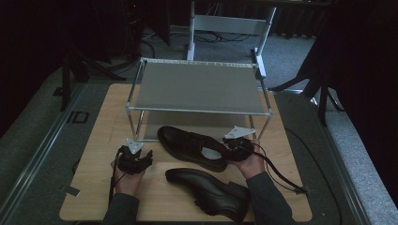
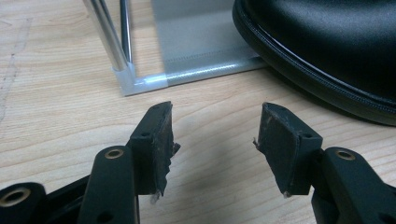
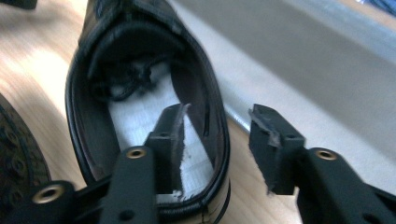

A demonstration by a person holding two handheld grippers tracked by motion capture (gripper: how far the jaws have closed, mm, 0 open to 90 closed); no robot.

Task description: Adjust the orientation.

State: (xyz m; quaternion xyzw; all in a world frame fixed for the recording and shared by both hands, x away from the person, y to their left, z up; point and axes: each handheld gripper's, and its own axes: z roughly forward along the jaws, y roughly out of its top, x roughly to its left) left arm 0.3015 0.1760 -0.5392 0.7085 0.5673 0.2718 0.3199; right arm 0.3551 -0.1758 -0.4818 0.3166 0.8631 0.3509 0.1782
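Observation:
Two black leather shoes lie on the wooden table [image 1: 94, 187]. The far shoe [image 1: 187, 145] rests in front of the rack, toe to the left. The near shoe [image 1: 211, 190] lies by the front edge. My right gripper [image 1: 231, 149] is at the far shoe's heel. In the right gripper view its jaws [image 3: 220, 112] straddle the side wall of the shoe [image 3: 79, 107], one jaw inside the opening and one outside, with gaps on both sides. My left gripper [image 1: 141, 157] stands open over bare wood [image 2: 217, 109], with the shoe's toe [image 2: 327, 46] just ahead to the right.
A metal rack [image 1: 197, 86] with a grey fabric top shelf stands at the back of the table. Its front corner leg [image 2: 105, 42] and lower shelf [image 2: 196, 37] are close ahead of my left gripper. Cables trail off to the right.

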